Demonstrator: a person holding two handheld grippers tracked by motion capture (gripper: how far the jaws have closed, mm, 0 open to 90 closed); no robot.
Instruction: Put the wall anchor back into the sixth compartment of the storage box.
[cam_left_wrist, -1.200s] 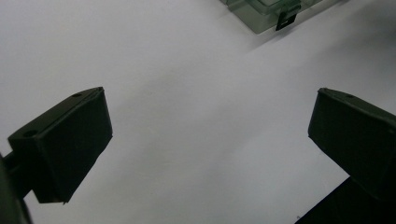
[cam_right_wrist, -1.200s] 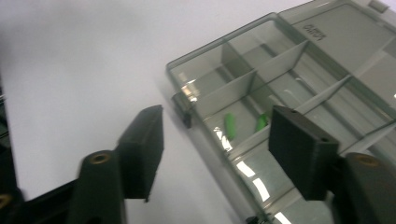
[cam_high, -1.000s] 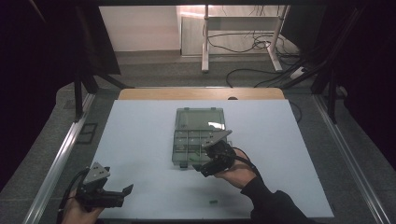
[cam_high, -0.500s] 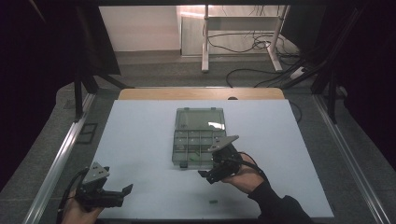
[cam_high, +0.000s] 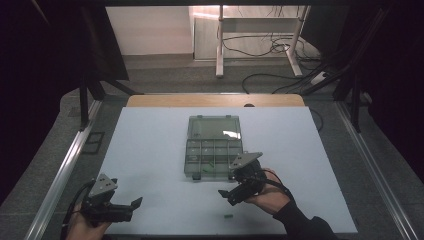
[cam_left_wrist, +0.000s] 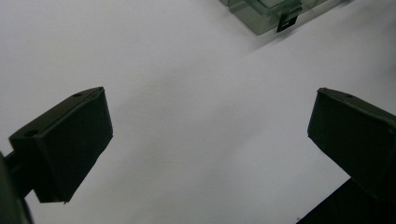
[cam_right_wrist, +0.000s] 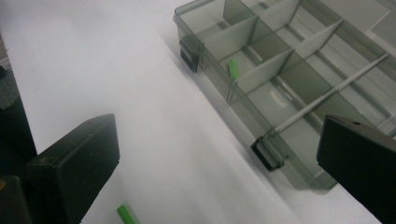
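the right gripper hangs low over the white table top, just off the near edge of the open clear grey plastic compartment box, the right hand wrapped under it from the near side. its jaws have just been opening and stand spread wide with nothing between them. a small green cylindrical piece lies in a near compartment; another green piece lies loose on the table near the hand. the left gripper rests at the near left corner, level, jaws spread, empty.
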